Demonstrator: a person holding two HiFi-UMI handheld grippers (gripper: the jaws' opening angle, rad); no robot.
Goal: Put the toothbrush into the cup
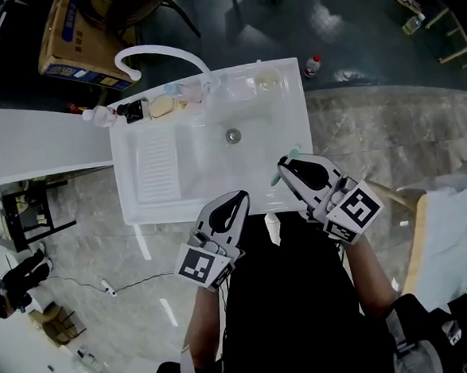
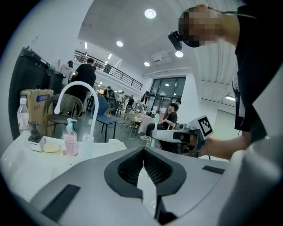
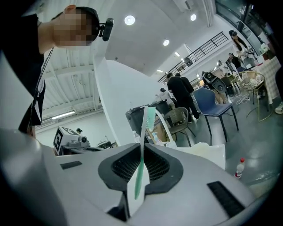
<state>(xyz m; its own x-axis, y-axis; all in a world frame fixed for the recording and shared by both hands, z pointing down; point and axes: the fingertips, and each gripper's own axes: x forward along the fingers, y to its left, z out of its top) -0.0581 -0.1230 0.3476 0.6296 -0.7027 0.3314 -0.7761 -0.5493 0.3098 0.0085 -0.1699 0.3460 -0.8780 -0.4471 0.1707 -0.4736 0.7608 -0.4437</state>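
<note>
My right gripper (image 1: 290, 170) is shut on a green toothbrush (image 1: 284, 164) over the front right rim of the white sink (image 1: 293, 130). In the right gripper view the toothbrush (image 3: 145, 126) stands upright between the pads, bristle head up. My left gripper (image 1: 236, 201) hangs just off the sink's front edge with its jaws together and nothing in them. A clear cup (image 1: 213, 87) stands on the sink's back rim near the faucet. In the left gripper view the cup (image 2: 87, 144) stands beside a pink pump bottle (image 2: 70, 140).
A white faucet (image 1: 160, 53) arches over the back rim. Soap (image 1: 162, 106), small bottles (image 1: 101, 115) and a second clear cup (image 1: 267, 80) stand along that rim. A white counter (image 1: 31, 148) joins the sink's left side. A cardboard box (image 1: 75, 37) sits behind. People are in the background.
</note>
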